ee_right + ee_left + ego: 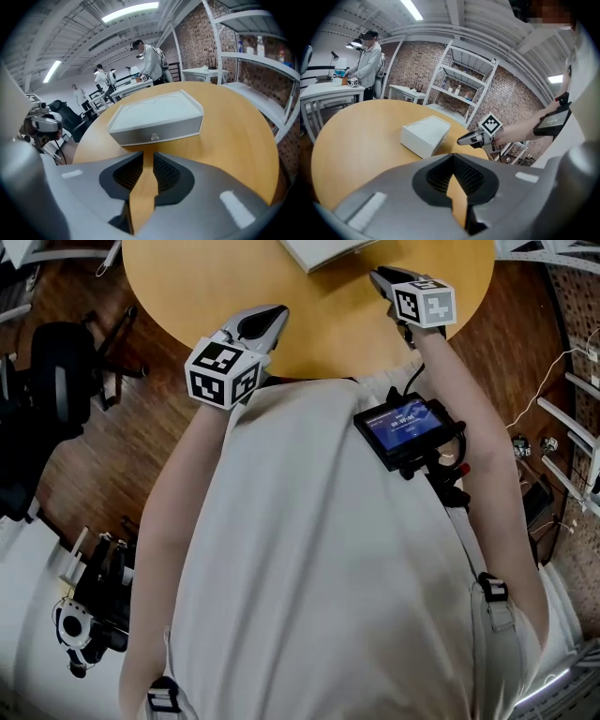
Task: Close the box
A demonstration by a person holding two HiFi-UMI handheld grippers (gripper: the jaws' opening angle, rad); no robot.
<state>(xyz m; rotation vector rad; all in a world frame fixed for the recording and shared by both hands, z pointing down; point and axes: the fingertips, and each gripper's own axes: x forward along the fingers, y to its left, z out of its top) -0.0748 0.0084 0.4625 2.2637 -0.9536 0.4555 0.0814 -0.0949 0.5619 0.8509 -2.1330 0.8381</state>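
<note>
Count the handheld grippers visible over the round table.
2. The left gripper hovers at the near edge of the table. The right gripper is further in, closer to the white box at the far side. None seems hidden.

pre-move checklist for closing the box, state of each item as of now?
1. Box lid: lies flat on the body in both gripper views, looks already closed: ok.
2. Front knob or catch engaged: cannot tell.
3. Right gripper: jaws slightly apart, nothing between them: ok.
4. Left gripper: jaw tips together, nothing held: ok.
5. Approach: only bare table shows between the right gripper and the box front: ok.
6. Box seating: it rests flat on the table, well in from the edge: ok.
</note>
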